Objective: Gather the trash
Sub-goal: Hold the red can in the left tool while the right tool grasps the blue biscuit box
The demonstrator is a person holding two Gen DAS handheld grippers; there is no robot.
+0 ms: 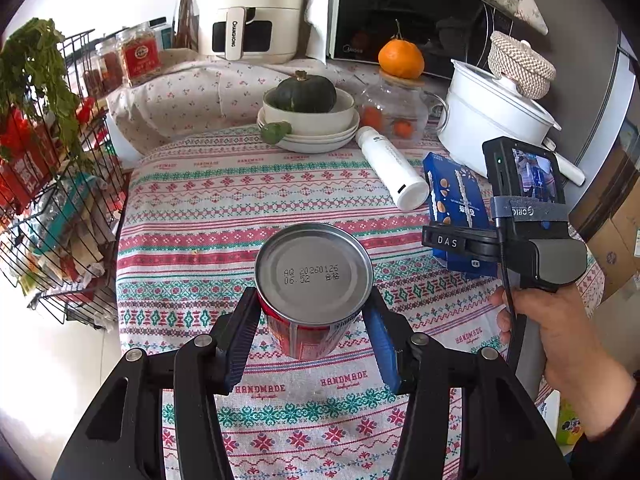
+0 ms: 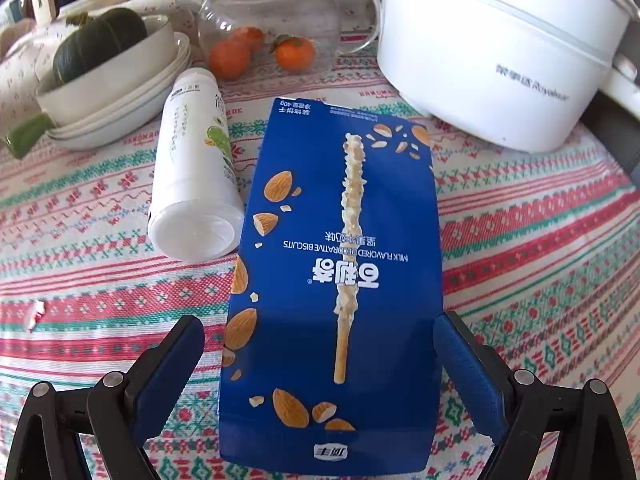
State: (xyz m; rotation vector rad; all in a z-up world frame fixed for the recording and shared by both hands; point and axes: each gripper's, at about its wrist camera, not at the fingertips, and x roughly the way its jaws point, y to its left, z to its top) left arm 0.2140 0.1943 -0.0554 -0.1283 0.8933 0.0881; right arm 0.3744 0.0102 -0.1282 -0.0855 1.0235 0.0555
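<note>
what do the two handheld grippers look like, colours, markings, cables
Both grippers, left gripper and right gripper, have black angular finger arms with silver pivot bolts and blue ribbed pads. The left view shows the right unit's grey handle, "DAS" label, small lit screen, grey strap and black cable.

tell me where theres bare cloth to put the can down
The widest bare stretch of tablecloth lies left of the can, between the stacked bowls and the near edge, bordered on the left by the wire rack. The right side is crowded: the white bottle, blue biscuit box and white pot sit close together.
</note>
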